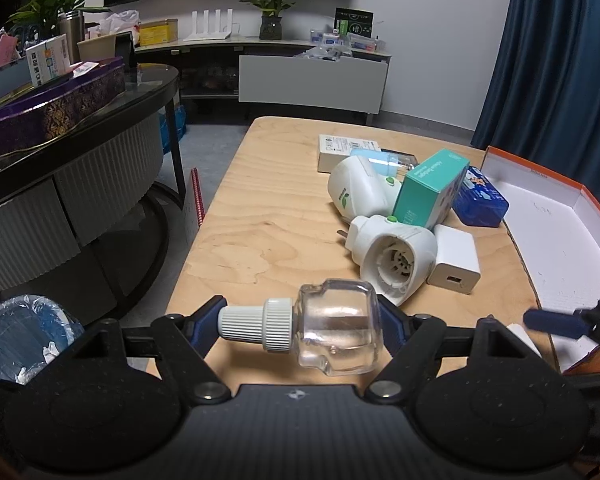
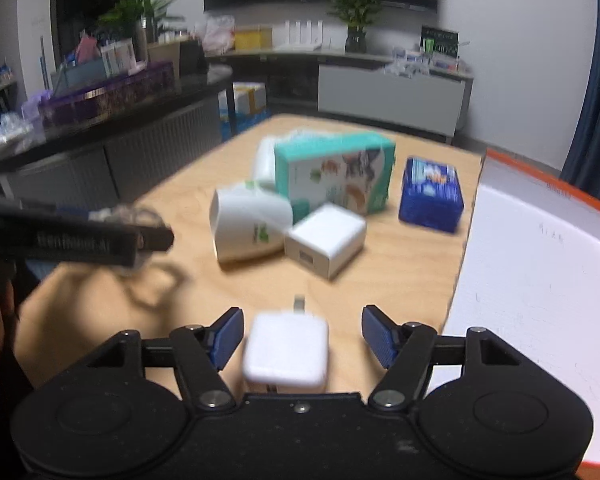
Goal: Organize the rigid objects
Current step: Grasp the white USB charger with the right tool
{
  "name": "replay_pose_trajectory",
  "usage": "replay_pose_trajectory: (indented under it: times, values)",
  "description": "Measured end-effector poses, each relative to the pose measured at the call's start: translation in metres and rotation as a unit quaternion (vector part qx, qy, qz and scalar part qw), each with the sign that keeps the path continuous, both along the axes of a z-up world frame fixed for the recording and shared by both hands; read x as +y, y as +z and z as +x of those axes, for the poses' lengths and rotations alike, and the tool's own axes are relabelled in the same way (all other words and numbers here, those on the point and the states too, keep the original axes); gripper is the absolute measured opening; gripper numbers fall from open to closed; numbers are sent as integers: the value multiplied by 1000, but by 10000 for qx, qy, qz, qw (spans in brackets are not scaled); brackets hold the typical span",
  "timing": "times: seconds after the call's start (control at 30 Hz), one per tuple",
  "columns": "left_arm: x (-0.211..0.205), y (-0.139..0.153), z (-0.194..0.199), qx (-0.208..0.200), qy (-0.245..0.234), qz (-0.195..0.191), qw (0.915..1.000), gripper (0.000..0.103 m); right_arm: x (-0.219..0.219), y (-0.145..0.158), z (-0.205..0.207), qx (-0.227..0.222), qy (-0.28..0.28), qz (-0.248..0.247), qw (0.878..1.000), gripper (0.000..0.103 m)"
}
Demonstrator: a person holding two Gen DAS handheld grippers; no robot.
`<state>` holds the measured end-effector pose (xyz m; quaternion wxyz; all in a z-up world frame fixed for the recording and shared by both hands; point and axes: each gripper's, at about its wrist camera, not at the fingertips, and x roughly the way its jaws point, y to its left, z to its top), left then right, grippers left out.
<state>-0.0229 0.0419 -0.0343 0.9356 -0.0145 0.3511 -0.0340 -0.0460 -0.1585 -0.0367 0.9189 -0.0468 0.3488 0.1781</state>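
Left claw grips one clear bottle lying sideways between its blue pads, white ribbed cap pointing left, pads pressed on cap end and bottle base. Bottle see-through, squarish, looks empty. It hangs over the near edge of the wooden counter. Claw tilted down toward the counter.

On the counter in the left view: two white plug-in units, one near with round opening facing the camera, one further back with a green leaf mark. One white charger cube touching the near unit. One teal box leaning on the pile. One blue tin just beside it. One flat white box at the back. One open tray, orange rim, white inside, at the right. Right claw tip at the right edge, state not readable there.

Right view, blurred: right claw open, pads clear of one white plug adapter lying between them on the counter, prong pointing away. Claw angled down. Ahead: one charger cube, two white units, back one mostly hidden, one teal box, one blue tin. Tray on the right. Left claw enters at the left, bottle only a smear.
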Motion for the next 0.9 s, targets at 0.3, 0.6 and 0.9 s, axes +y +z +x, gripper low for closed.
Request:
replay_pose_trajectory:
  times: [0.3,0.6,0.9]
  values:
    - [-3,1,-2,-31,-75,54,10000,79,2,-1,-4,-33,140,41,9999,51]
    - [-13,16,-4,-92,-151,-3,9998,79,-13,31,-4,-422,-101,209,9988,51]
    - [-40,36,7,-66,-558,-50,9984,79,-51,56,2,-504,-763,357,9952,51]
